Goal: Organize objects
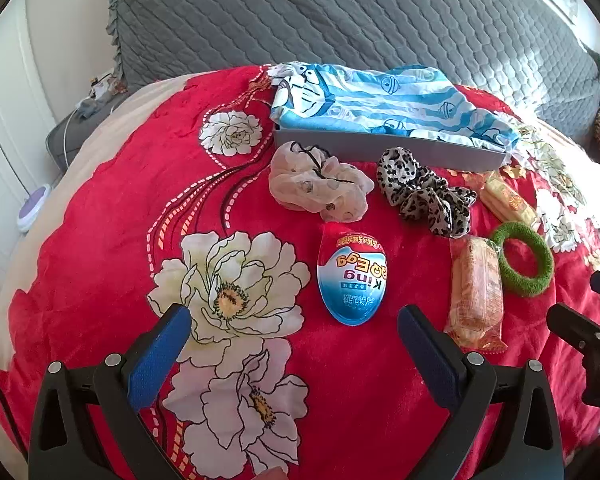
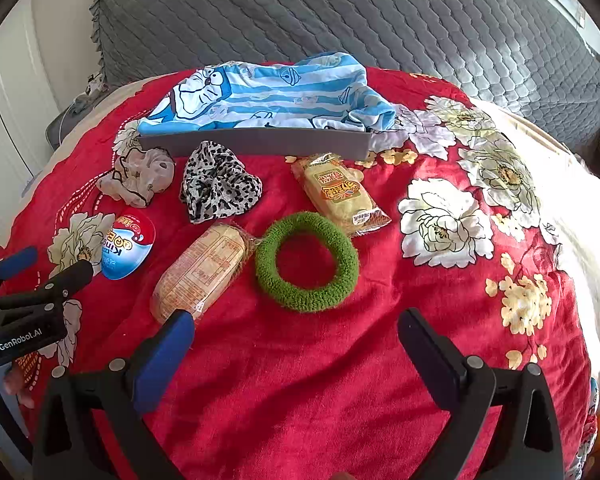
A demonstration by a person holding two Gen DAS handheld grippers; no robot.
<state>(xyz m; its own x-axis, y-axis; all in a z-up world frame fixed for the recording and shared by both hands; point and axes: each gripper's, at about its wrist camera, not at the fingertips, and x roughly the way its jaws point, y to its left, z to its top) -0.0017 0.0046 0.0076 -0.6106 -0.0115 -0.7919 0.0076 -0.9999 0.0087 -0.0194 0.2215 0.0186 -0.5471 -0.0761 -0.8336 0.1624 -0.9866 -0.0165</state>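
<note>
On the red flowered blanket (image 1: 100, 216) lie a blue and red egg pack (image 1: 352, 276), a cream scrunchie (image 1: 316, 184), a leopard scrunchie (image 1: 424, 192), a green hair ring (image 2: 306, 262) and two wrapped cakes (image 2: 200, 272) (image 2: 340, 194). Behind them stands a grey box (image 2: 260, 142) holding a blue striped cartoon cloth (image 2: 268, 96). My left gripper (image 1: 294, 320) hovers open just short of the egg pack. My right gripper (image 2: 296, 326) is open above bare blanket, in front of the green ring. Nothing is between either pair of fingers.
A grey quilted cover (image 1: 340, 16) spreads over the bed behind the blanket. White cupboard doors (image 1: 4, 128) stand at the left, with a small grey unit (image 1: 72, 132) beside the bed. The blanket's right part (image 2: 480, 208) bears only flower print.
</note>
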